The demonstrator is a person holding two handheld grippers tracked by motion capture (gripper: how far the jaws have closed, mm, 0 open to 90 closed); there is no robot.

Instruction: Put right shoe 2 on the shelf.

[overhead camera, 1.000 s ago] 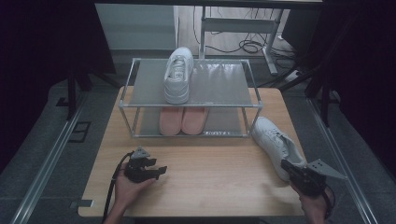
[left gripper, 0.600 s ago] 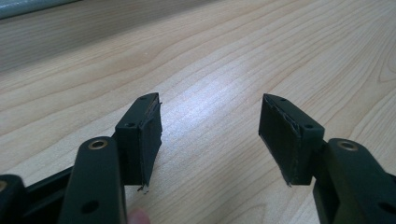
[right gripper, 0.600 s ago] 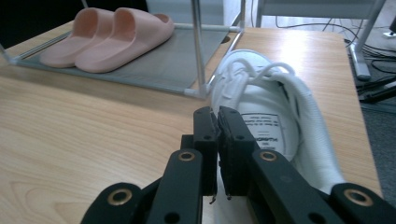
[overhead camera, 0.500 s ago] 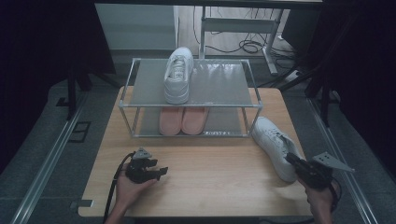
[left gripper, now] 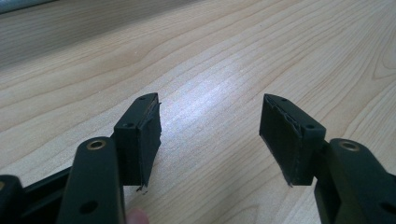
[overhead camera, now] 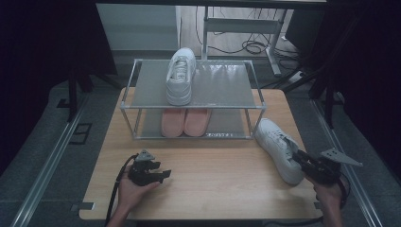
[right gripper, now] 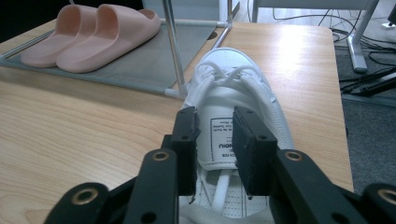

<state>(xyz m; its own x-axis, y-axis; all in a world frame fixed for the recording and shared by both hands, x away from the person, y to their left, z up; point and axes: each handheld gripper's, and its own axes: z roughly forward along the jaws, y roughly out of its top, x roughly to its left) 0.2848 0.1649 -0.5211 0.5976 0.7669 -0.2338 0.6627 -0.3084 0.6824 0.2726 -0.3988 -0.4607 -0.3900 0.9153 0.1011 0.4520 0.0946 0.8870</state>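
While the right gripper (overhead camera: 302, 161) hangs low over the heel end of a white sneaker (overhead camera: 280, 149), its jaws have just been opening, and in the right gripper view they stand partly apart on either side of the shoe's tongue, over its opening, with the pads not pressing on anything that I can see. That sneaker (right gripper: 236, 126) lies on the wooden table (overhead camera: 213, 184) straight ahead of those jaws, toe pointing away from them toward the corner of a metal rack (overhead camera: 255, 101). I count two white sneakers: this one, and a second sneaker (overhead camera: 180, 75) up on the rack's top shelf, well beyond the tool. Two pink slippers (overhead camera: 184, 122) sit side by side on the lower shelf. Two grippers are out; the left gripper (overhead camera: 163, 176) rests on the table far across from the right one, its jaws wide apart with only bare wood between them.
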